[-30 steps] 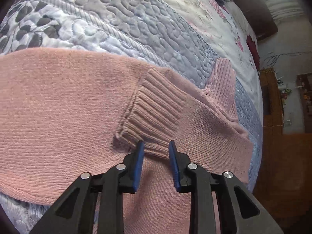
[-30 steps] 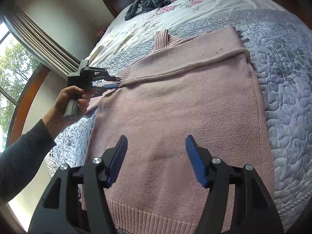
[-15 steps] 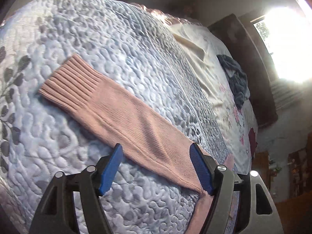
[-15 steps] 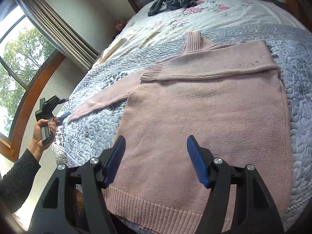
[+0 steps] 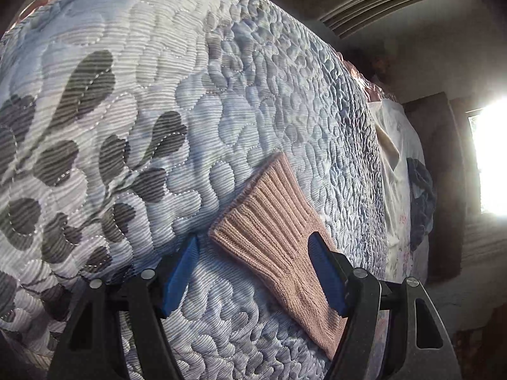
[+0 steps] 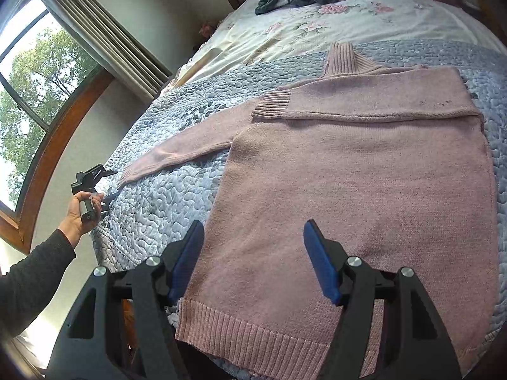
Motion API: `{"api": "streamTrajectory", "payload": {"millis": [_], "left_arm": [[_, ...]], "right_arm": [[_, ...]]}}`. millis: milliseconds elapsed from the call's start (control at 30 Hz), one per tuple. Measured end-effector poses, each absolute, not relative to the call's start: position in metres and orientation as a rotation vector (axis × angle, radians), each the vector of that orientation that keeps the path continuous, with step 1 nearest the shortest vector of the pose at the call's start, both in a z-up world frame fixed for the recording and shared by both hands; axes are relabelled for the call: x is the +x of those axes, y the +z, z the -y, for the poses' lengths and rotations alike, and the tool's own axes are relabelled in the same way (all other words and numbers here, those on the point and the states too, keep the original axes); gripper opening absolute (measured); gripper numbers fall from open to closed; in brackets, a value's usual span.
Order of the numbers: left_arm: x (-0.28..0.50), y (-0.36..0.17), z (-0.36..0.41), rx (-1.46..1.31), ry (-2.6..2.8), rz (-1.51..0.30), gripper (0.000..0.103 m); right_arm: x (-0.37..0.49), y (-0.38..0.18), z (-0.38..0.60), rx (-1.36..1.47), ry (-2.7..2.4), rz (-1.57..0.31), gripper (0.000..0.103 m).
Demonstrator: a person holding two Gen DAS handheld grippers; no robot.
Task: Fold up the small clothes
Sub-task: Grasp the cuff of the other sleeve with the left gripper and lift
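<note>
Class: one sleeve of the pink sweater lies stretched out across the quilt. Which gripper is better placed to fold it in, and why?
Left. The left gripper is open right at the ribbed cuff of the outstretched sleeve. The right gripper hangs open over the sweater near its hem, away from that sleeve.

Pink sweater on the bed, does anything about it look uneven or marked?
Yes. The pink sweater is lopsided: one sleeve is folded across the chest, the other sleeve stretches out over the quilt. Small dark specks show on the folded sleeve.
</note>
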State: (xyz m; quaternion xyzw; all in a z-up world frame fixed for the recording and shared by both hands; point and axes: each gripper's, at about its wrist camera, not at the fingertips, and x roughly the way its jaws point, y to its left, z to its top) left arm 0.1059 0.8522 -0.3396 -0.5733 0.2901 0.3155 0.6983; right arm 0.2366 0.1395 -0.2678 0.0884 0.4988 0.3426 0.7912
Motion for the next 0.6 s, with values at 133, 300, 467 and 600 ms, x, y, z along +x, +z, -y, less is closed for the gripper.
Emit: {"api": "streamTrajectory", "payload": {"millis": [133,300,467,600], "left_arm": [[0.124,-0.34,-0.855,-1.242,0.687,-0.719,0.012],[0.147,-0.287,-0.834,-1.165,0.608,-0.63,0.006],[0.223,-0.184,-0.756,-0.914,0.329,-0.56,0.006],[0.294,-0.13,-0.672,-0.728,0.141,-0.577,0.006]], "right_arm": [[0.236,-0.267,-0.138,0.204,0.736,-1.074,0.065],[0.235,-0.261,-0.132,0.204,0.727,-1.065,0.065],[0.239,-0.253,-0.122,0.22,0.703,-1.066,0.065],[0.248,-0.247,-0.111,0.253,0.66,-1.068,0.065]]}}
